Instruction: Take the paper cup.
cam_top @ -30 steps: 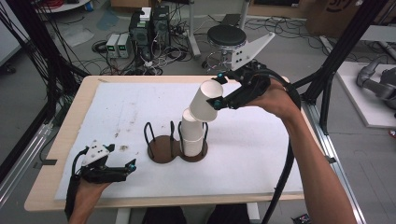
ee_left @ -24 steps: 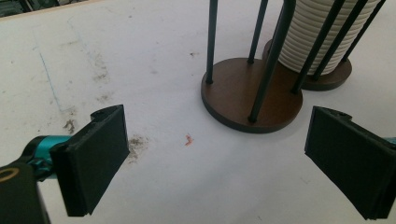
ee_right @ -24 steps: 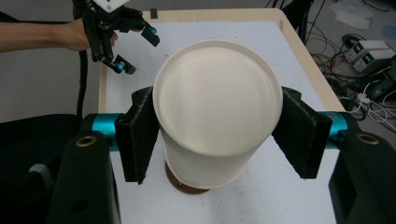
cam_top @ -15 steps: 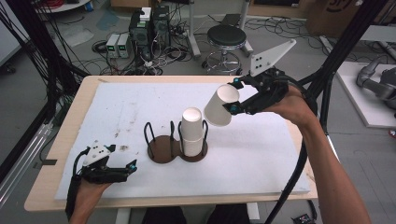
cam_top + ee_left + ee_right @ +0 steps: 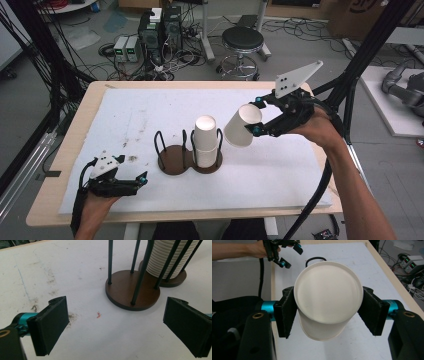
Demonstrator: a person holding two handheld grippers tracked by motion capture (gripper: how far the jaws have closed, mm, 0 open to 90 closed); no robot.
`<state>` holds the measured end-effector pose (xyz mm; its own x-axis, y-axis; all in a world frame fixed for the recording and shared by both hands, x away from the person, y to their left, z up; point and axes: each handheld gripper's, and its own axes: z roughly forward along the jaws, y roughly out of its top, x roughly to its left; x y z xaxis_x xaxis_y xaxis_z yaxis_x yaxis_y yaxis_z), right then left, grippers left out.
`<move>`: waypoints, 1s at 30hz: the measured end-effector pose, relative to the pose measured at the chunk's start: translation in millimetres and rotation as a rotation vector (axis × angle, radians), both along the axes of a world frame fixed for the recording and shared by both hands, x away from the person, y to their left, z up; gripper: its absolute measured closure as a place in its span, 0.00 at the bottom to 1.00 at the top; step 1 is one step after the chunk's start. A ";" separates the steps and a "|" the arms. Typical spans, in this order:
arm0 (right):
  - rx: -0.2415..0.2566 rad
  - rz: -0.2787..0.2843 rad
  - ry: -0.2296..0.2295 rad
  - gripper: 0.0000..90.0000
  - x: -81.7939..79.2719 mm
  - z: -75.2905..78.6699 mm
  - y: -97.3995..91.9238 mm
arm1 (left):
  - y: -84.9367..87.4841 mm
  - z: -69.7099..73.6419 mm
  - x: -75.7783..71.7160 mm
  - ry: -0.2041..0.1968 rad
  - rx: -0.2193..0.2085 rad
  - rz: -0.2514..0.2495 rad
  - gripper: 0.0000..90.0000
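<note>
White paper cup (image 5: pixel 242 126) lies tilted in the clamped right hand-held gripper (image 5: pixel 256 116), in the air at three o'clock of the cup stack (image 5: pixel 206 141), probably just taken off it. Left hand-held gripper (image 5: pixel 141 178) rests open and empty on the worktop (image 5: pixel 75 130) at eight o'clock of the rack (image 5: pixel 175 159), clear of the work.

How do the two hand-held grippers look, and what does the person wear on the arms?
Both the left gripper and the right gripper have black bodies, flat black jaw pads, teal joints, brass-coloured screws and a pale three-cornered top plate. A black cable trails from each. The forearms are bare, with no sleeves in sight.
</note>
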<state>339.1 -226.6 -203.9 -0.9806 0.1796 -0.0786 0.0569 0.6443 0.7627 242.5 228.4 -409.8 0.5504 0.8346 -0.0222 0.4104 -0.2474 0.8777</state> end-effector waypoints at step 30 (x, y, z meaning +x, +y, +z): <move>-0.001 0.009 0.058 0.40 -10.0 -42.8 -6.3 | -1.0 -2.7 2.4 0.005 0.001 -0.013 0.07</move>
